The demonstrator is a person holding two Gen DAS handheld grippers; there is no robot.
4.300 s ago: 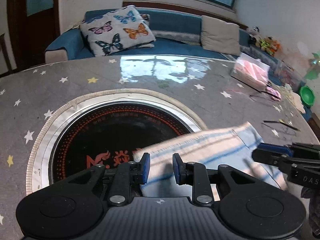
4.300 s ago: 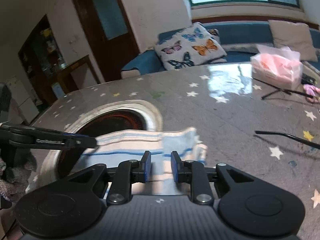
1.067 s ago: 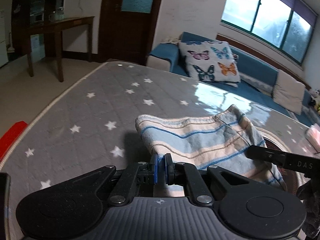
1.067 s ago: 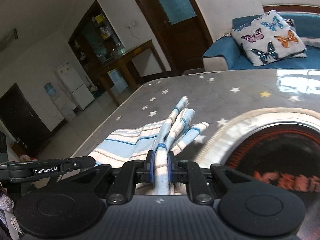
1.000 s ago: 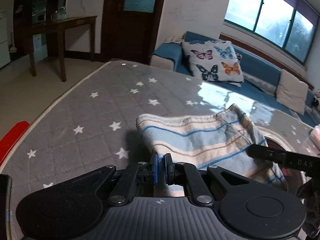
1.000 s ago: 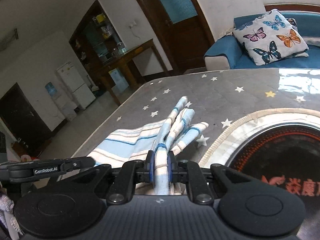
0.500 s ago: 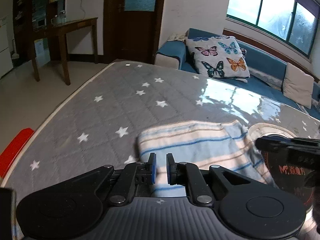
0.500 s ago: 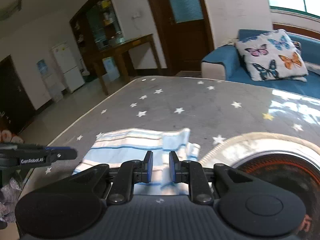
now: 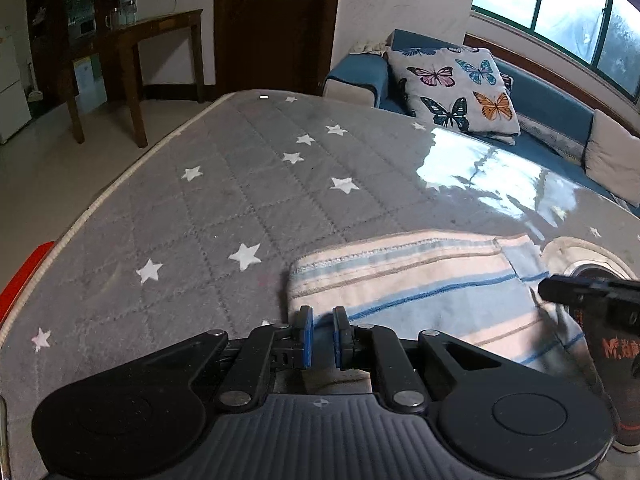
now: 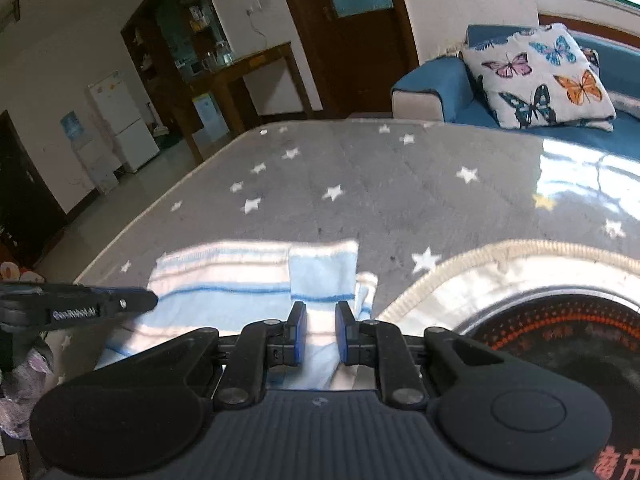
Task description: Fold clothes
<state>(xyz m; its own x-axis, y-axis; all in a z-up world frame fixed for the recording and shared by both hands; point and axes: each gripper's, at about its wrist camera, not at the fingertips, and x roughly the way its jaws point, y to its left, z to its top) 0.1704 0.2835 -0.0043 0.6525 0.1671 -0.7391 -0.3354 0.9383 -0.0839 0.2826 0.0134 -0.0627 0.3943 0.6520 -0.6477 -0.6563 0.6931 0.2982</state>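
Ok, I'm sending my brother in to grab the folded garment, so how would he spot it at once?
Find the big grey table with white stars. The garment lies flat at its near side, beside the round black burner. It is the only cloth there: pale blue and cream stripes.

Striped cloth [image 9: 416,284] [image 10: 248,280], light blue/white/peach, folded flat on the table, near its left edge, right end touching the round inset's rim.
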